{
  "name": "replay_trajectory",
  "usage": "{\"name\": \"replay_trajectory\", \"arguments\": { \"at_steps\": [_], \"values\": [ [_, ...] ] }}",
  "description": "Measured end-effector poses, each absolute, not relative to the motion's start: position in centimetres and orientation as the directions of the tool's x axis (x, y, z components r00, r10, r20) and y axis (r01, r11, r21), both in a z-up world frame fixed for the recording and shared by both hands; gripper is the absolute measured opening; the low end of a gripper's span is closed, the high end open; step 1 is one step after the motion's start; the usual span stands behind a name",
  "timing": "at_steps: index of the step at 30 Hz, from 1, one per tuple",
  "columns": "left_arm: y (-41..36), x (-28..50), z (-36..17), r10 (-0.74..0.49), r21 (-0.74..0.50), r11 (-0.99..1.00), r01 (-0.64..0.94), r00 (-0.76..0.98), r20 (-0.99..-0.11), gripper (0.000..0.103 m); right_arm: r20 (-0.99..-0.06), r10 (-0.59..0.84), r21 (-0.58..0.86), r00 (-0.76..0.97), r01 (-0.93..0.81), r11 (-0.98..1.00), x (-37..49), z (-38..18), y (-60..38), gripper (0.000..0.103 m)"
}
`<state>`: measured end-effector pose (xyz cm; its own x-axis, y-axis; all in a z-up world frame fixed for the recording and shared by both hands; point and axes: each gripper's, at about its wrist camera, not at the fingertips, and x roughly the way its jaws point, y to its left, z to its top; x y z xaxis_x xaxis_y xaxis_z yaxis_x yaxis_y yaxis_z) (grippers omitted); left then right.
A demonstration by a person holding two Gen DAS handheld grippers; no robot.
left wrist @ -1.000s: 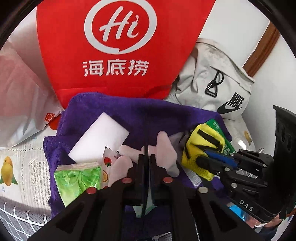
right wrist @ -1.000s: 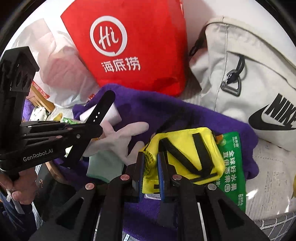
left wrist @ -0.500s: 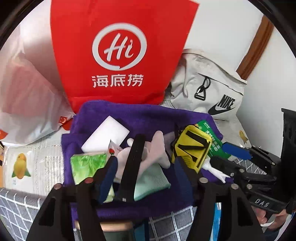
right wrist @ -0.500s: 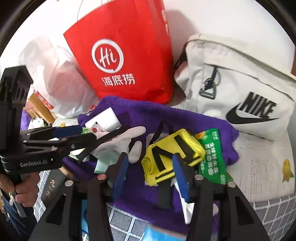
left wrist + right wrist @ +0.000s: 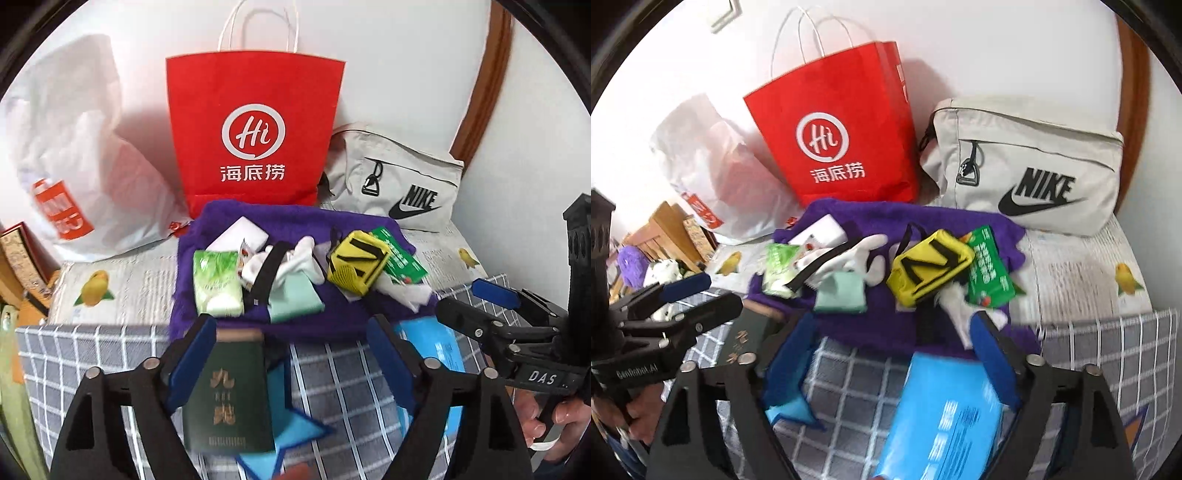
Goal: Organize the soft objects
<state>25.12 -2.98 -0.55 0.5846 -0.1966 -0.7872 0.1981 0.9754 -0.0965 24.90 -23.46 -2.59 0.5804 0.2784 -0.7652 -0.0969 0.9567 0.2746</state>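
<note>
Both grippers spread wide, holding nothing. Left gripper point(image 5: 291, 349) raised above a grey checked cloth point(image 5: 332, 373), blue pads point(image 5: 192, 354) apart on either side of a dark green booklet point(image 5: 229, 391) with gold characters, lying directly beneath. Right gripper point(image 5: 897, 354) likewise parted over a light blue packet point(image 5: 942, 417) resting below it on the same cloth.

Ahead of both grippers: purple towel point(image 5: 295, 221) carrying the soft objects. Seen from the left wrist, left to right across the towel: green tissue pack point(image 5: 218, 282), white block point(image 5: 240, 236) behind it, white glove point(image 5: 295, 258) crossed by a black strap point(image 5: 266, 273), mint green folded cloth point(image 5: 295, 301) nearest the gripper, yellow pouch with black straps point(image 5: 356, 264), green packet point(image 5: 400, 256) touching the pouch on its right side.

Beyond the towel, against the wall: red paper bag point(image 5: 255, 129) upright, touching the towel's far edge; white plastic bag point(image 5: 74, 155) to its left; beige Nike bag point(image 5: 399, 184) to its right.

Right gripper visible at the right edge of the left wrist view, hand-held, beside the towel.
</note>
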Motion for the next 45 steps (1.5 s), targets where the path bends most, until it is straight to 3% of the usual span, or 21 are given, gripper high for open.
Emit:
{"name": "replay_trajectory", "arguments": {
  "at_steps": [11, 27, 45],
  "values": [
    [-3.4, 15.6, 0.6, -0.131, -0.036, 0.986, 0.163, 0.626, -0.768, 0.089, -0.756, 0.237, 0.226, 0.611, -0.097, 0.969, 16.2, -1.8, -22.7, 0.100],
    [-4.5, 4.1, 1.0, -0.085, 0.000, 0.992, 0.124, 0.679, -0.729, 0.089, -0.724, 0.215, 0.177, 0.656, -0.125, 0.976, 4.3, -0.7, -22.7, 0.102],
    [-4.6, 1.9, 1.3, -0.050, 0.011, 0.996, 0.083, 0.694, -0.718, 0.089, -0.710, 0.233, 0.185, 0.665, -0.142, 0.972, 2.2, -0.8, -22.8, 0.102]
  ]
}}
